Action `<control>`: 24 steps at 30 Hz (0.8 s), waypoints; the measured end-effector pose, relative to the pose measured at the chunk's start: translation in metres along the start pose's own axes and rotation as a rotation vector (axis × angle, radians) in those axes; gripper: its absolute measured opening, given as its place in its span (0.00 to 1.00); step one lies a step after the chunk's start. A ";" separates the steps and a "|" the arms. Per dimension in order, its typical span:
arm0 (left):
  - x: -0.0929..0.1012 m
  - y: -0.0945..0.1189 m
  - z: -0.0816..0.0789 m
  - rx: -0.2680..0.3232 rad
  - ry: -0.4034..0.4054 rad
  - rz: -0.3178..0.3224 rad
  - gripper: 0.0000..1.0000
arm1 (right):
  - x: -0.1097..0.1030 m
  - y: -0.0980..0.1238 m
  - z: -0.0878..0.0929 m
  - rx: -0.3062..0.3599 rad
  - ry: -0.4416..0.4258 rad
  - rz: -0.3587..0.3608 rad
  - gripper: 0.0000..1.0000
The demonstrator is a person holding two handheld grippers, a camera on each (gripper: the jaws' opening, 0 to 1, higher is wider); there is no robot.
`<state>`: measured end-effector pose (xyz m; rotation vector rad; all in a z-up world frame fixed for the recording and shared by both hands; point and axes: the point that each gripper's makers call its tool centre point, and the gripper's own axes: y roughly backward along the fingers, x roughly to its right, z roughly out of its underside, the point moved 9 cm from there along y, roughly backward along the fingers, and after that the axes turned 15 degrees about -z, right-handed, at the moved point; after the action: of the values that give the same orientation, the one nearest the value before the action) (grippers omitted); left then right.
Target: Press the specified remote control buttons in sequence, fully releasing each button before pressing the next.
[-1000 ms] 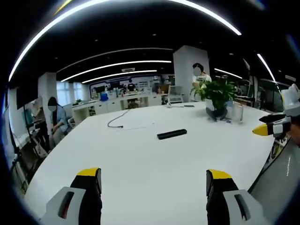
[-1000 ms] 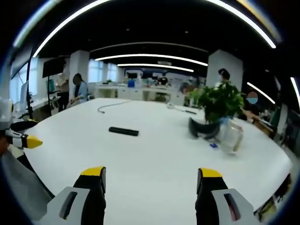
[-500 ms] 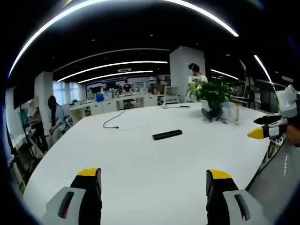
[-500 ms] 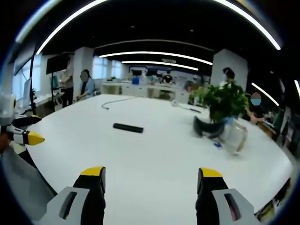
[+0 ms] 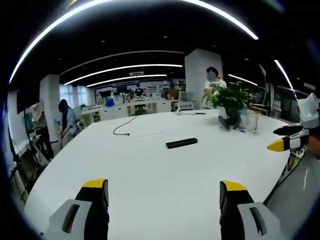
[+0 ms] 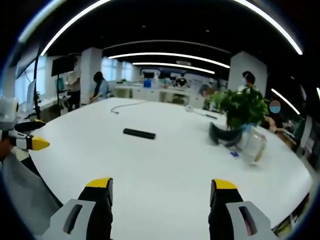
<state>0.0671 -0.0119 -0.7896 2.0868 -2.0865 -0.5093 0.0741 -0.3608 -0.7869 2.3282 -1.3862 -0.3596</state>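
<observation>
While both tools gape wide — left tool (image 5: 163, 192), right tool (image 6: 161, 190) — one remote (image 5: 181, 143), one table (image 5: 150, 170), one plant (image 6: 242, 107).

One remote (image 5: 181, 143), one potted plant (image 5: 231, 101), one cable (image 5: 124, 127), one table (image 5: 150, 170).

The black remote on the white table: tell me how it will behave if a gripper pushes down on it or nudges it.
The remote looks like a long, flat, rigid bar lying flat on the table, so it probably won't roll or tip. The tabletop looks smooth and glossy, so a sideways nudge may slide or spin it. It seems slim and likely light; pressing straight down should hold it better than an angled push.
</observation>
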 end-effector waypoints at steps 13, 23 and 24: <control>0.000 0.000 0.001 -0.008 -0.007 -0.002 0.94 | -0.001 0.000 0.000 -0.003 0.007 -0.002 0.78; -0.001 0.000 0.002 -0.020 -0.012 -0.008 0.94 | 0.001 0.002 -0.001 0.017 -0.010 0.007 0.77; -0.001 0.000 0.002 -0.023 -0.011 -0.011 0.94 | 0.001 0.002 -0.001 0.019 -0.009 0.006 0.77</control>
<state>0.0667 -0.0107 -0.7918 2.0886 -2.0665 -0.5441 0.0731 -0.3622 -0.7849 2.3397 -1.4059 -0.3569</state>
